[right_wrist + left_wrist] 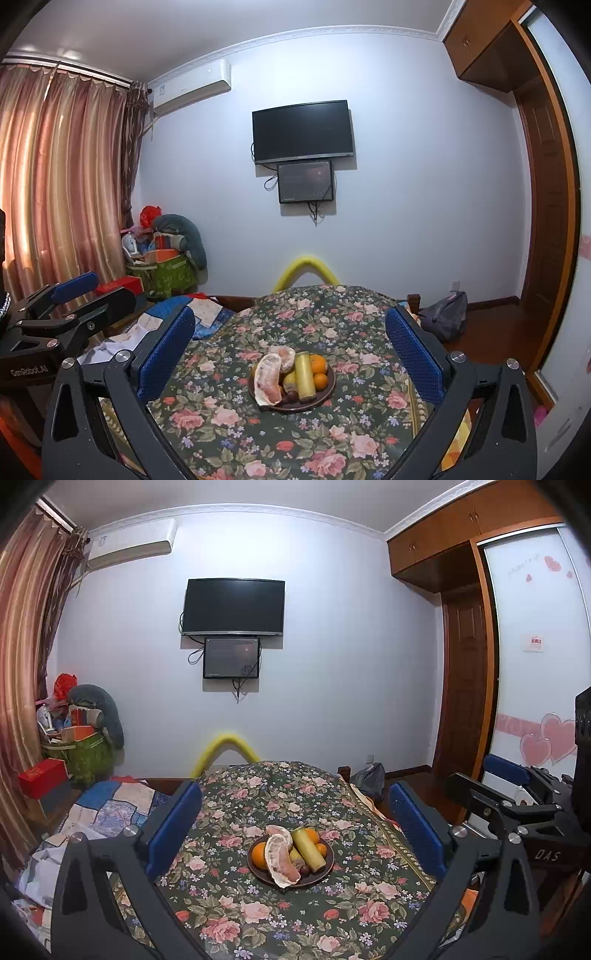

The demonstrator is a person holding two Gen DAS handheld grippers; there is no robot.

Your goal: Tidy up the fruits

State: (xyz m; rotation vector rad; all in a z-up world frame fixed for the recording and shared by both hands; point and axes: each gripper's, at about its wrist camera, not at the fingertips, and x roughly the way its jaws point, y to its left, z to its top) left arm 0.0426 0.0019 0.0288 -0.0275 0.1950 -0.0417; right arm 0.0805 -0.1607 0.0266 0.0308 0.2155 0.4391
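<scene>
Both my grippers spread wide and empty over the fruit plate.

My left gripper (295, 834) and right gripper (291, 354) hover level, side by side above the table (258, 923), touching nothing, blue textured pads (166, 354) far apart. Ahead on the floral cloth sits a round dark plate (325, 873) heaped with peeled pomelo segments (282, 860), oranges (258, 854) and a smooth yellow-green cylinder of fruit (310, 849).

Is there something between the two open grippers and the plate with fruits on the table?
Nothing visible. Only bare floral tablecloth lies between the left gripper, the right gripper and the plate.
</scene>
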